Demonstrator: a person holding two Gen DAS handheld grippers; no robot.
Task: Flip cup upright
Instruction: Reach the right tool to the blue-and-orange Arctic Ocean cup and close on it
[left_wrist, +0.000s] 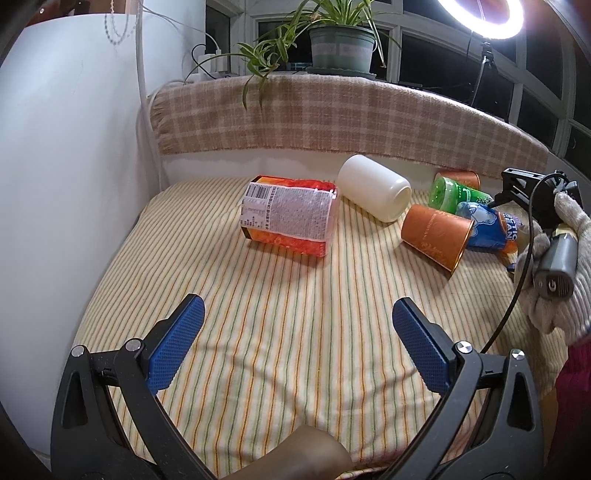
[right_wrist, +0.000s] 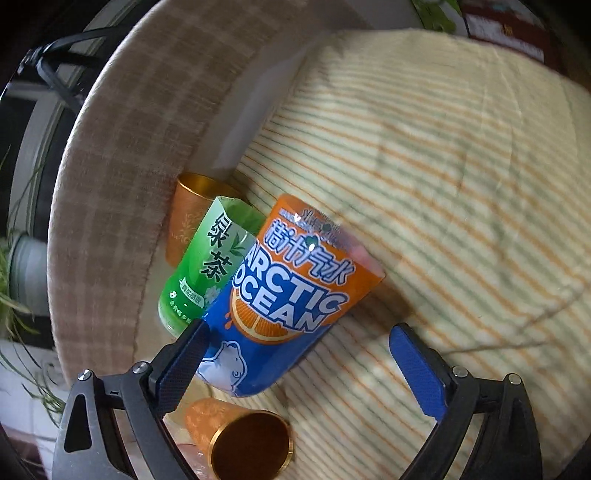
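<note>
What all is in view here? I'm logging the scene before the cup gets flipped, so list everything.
White cup: 1, white, on its side at the back of the striped cloth.
Orange cups: 2, orange with gold rims, both on their sides; the second lies by the back wall.
Arctic Ocean bottle: 1, blue and orange, lying on the right.
Green tea bottle: 1, green, lying behind it.
Snack package: 1, orange and red, centre.
Striped cloth: 1, cream, covering the surface.
Plaid blanket: 1, tan, along the back.
Potted plant: 1, green, on the sill.
Ring light: 1, lit, top right.
Left gripper: open, over the cloth.
Right gripper: open, around the Arctic Ocean bottle.
Gloved hand: 1, grey, holding the right gripper.
</note>
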